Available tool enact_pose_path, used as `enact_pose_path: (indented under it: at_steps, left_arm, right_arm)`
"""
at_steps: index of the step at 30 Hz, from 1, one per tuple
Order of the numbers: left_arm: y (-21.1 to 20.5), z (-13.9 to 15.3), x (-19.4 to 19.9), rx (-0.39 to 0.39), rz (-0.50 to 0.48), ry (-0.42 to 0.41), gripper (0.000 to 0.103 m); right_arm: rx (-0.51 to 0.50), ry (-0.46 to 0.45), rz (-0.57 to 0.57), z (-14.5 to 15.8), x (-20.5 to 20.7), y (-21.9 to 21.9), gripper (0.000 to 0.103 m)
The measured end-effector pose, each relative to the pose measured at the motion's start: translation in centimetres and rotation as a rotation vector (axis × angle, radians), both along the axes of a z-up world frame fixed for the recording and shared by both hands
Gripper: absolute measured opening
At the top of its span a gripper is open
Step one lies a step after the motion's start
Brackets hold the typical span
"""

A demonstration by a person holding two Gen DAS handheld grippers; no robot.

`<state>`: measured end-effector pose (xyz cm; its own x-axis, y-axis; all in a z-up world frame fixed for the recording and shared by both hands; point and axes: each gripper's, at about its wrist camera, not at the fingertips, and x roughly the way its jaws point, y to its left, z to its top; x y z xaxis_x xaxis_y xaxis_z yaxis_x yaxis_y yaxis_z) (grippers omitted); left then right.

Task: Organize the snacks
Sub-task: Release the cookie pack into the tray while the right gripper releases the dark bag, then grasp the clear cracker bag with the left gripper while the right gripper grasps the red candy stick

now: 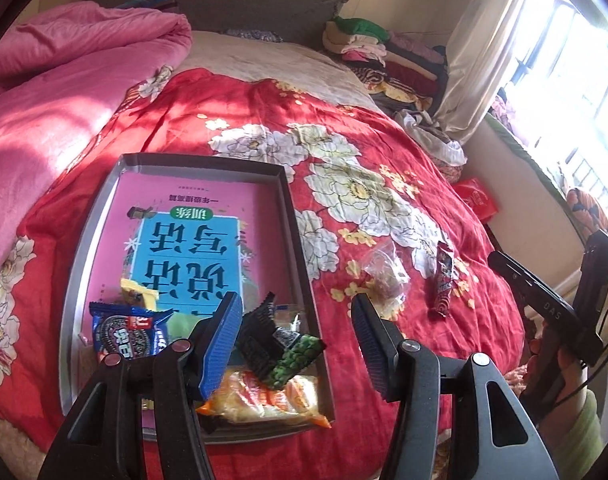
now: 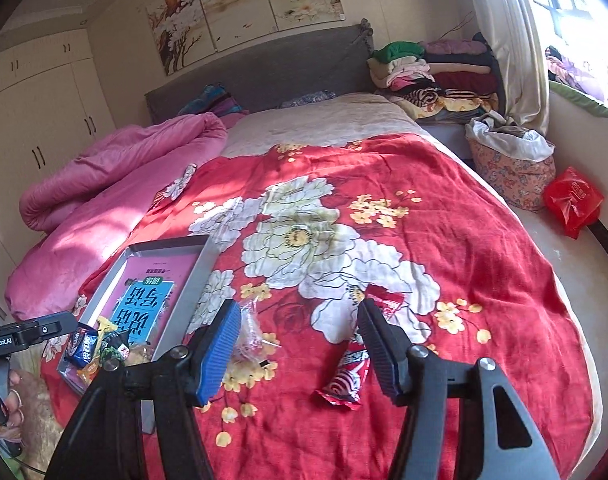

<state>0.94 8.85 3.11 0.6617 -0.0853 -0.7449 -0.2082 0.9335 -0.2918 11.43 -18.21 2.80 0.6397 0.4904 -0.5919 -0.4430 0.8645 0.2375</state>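
A grey tray [image 1: 290, 216] with a pink book inside lies on the red floral bedspread. At its near end are a blue cookie pack [image 1: 130, 336], a black-and-green pea pack [image 1: 288, 350], an orange-and-clear pack [image 1: 272, 398] and a yellow pack [image 1: 138, 290]. My left gripper [image 1: 296, 334] is open and empty above the tray's near right corner. A clear bag [image 1: 385, 274] and a red wrapped snack [image 1: 443, 280] lie on the bedspread right of the tray. My right gripper [image 2: 300, 344] is open and empty, over the red snack [image 2: 345, 378] and beside the clear bag [image 2: 250, 338]. The tray also shows in the right wrist view [image 2: 196, 276].
A pink quilt [image 1: 64, 100] is heaped at the bed's left. Folded clothes [image 2: 435, 72] are stacked at the far right by the headboard. A floral basket [image 2: 511, 172] and a red plastic bag [image 2: 571, 200] sit at the bed's right edge, under the window.
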Motion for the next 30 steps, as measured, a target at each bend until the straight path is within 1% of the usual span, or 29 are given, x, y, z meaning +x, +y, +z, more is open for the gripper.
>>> enact_pose_path:
  at_steps: [5, 7, 11, 16, 17, 19, 20, 21, 22, 25, 26, 30]
  left_arm:
    - [-2.8, -0.1, 2.4, -0.006, -0.059, 0.015, 0.059]
    - [-3.9, -0.4, 3.5, -0.012, -0.083, 0.028, 0.059]
    - [-5.6, -1.4, 5.8, -0.036, -0.119, 0.067, 0.059]
    - [-6.9, -3.1, 8.6, -0.084, -0.133, 0.112, 0.059]
    - [-7.1, -3.5, 9.2, -0.097, -0.133, 0.121, 0.059]
    - [-7.3, -4.5, 10.3, -0.125, -0.136, 0.149, 0.059]
    - [-7.5, -5.1, 10.7, -0.144, -0.138, 0.160, 0.059]
    - [-7.6, -5.6, 11.2, -0.161, -0.138, 0.173, 0.059]
    - [-7.6, -6.1, 11.6, -0.172, -0.133, 0.187, 0.059]
    - [-7.7, -7.1, 12.5, -0.190, -0.116, 0.206, 0.059]
    - [-7.8, -7.3, 12.8, -0.195, -0.112, 0.212, 0.059]
    - [-8.1, -8.5, 13.8, -0.226, -0.107, 0.237, 0.059]
  right_arm:
    - [0.010, 0.055, -0.053, -1.4, 1.3, -1.6, 0.061]
    - [-0.007, 0.083, -0.058, -2.3, 1.8, -1.5, 0.061]
    - [-0.040, 0.172, -0.021, -4.6, 2.7, -0.6, 0.061]
    - [-0.085, 0.248, -0.006, -7.0, 3.6, 0.3, 0.060]
    - [-0.086, 0.256, -0.008, -7.3, 3.8, 0.3, 0.057]
    - [-0.081, 0.275, 0.002, -7.8, 4.0, 0.4, 0.056]
    - [-0.082, 0.284, 0.010, -8.1, 4.1, 0.6, 0.053]
    - [-0.085, 0.291, 0.021, -8.3, 4.2, 0.9, 0.047]
    - [-0.080, 0.302, 0.036, -8.7, 4.3, 1.2, 0.044]
    - [-0.024, 0.362, 0.061, -9.7, 4.7, 1.4, 0.031]
    - [-0.014, 0.377, 0.070, -10.0, 4.7, 1.5, 0.025]
    - [-0.011, 0.363, 0.107, -9.7, 4.4, 2.3, 0.025]
